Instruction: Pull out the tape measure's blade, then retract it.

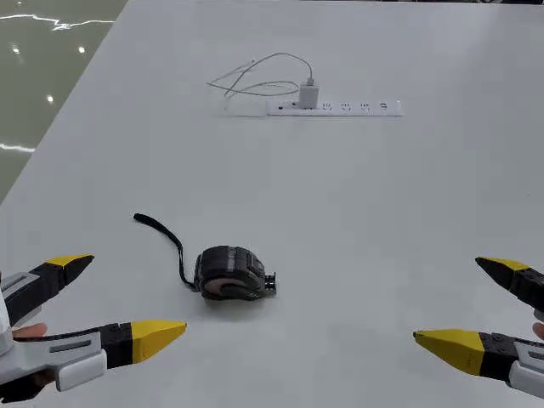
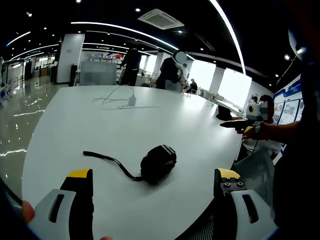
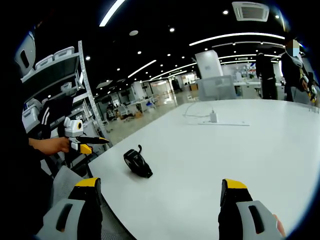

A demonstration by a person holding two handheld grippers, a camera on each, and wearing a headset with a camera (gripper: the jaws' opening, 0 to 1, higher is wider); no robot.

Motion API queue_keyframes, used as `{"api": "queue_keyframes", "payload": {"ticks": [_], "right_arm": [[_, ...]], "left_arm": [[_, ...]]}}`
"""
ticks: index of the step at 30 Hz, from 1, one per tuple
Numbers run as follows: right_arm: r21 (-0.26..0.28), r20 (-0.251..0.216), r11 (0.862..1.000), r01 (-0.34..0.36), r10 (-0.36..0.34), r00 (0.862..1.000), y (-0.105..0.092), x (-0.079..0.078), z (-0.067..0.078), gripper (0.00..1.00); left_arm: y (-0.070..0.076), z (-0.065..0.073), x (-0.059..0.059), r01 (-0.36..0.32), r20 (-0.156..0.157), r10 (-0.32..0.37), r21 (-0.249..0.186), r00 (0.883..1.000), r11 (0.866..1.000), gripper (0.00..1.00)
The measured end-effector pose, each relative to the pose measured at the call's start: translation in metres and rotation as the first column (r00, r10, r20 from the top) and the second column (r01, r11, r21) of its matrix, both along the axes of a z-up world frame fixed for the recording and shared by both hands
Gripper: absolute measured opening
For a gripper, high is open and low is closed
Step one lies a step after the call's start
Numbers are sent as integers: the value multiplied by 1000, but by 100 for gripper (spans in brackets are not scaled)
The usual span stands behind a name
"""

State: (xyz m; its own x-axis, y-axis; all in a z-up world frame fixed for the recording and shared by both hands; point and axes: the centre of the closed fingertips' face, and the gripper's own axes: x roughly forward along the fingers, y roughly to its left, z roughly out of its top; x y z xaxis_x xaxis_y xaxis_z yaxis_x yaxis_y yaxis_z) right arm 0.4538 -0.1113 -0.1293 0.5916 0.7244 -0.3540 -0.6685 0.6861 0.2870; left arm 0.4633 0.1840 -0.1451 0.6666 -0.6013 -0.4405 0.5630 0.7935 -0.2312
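Observation:
A black tape measure point(image 1: 231, 274) lies on the white table point(image 1: 357, 204), its black wrist strap point(image 1: 161, 234) trailing to the left and its blade tip at the right end of the case. My left gripper point(image 1: 127, 297) is open at the near left, a short way from the case. My right gripper point(image 1: 472, 302) is open at the near right, well apart from it. The tape measure point(image 2: 159, 162) sits ahead between the left gripper point(image 2: 155, 182) jaws. It lies left of centre point(image 3: 137, 162) beyond the right gripper point(image 3: 160, 192), whose jaws are also wide.
A white power strip point(image 1: 336, 107) with a plugged charger and a looped white cable point(image 1: 255, 81) lies at the far middle of the table. The table's left edge borders a glossy floor point(image 1: 42, 59). People stand beyond the table point(image 2: 170, 72).

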Motion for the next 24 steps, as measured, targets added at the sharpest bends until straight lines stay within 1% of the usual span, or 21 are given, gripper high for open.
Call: {"api": "queue_keyframes", "payload": {"ticks": [4,5,6,7,9,10,11,12,13,15,17,18,19,21,23,24], "right_arm": [[-5,0,1000,-7,7,1000,2,1,-1,99],[-6,-1,1000,-8,8,1000,2,1,-1,99],[-5,-2,1000,-12,12,1000,3,1,-2,99],[-5,-3,1000,-14,14,1000,4,1,-2,99],[-11,-3,1000,-25,25,1000,8,0,-3,98],[-11,-2,1000,-27,27,1000,9,0,-3,99],[-11,-4,999,-33,33,999,10,0,-3,99],[-12,-5,999,-36,36,999,11,0,-3,98],[-12,-5,999,-38,37,999,12,1,-3,98],[-12,-5,999,-41,41,999,14,1,-3,99],[-11,-6,999,-44,44,999,16,2,-3,99],[-12,-7,999,-45,45,999,17,2,-3,98],[-12,-8,999,-48,48,999,17,3,-4,99],[-13,-12,999,-52,52,999,19,4,-4,99],[-15,-16,998,-59,58,998,21,4,-5,99],[-16,-17,998,-60,60,998,22,4,-6,99]], "left_arm": [[-2,-5,1,19,8,-19,22,1000,1000,99],[-2,-6,2,21,14,-21,27,1000,999,99],[-4,-7,4,28,34,-29,28,999,999,99],[-5,-8,5,34,39,-35,29,999,999,99],[-11,-12,6,61,27,-62,29,998,998,99],[-13,-14,8,69,30,-70,37,997,997,99],[-15,-17,9,93,40,-95,57,995,994,99],[-18,-18,10,109,46,-112,63,993,992,99],[-21,-19,11,117,39,-120,63,992,991,99],[-26,-19,15,138,65,-142,69,988,988,99],[-31,-22,18,160,57,-163,55,985,986,96],[-32,-24,19,168,56,-171,61,984,984,95],[-34,-27,21,180,63,-185,76,981,981,94],[-38,-30,23,199,55,-203,72,978,977,94],[-42,-34,25,216,58,-222,86,973,973,92],[-45,-36,26,228,56,-234,86,971,970,91]]}}
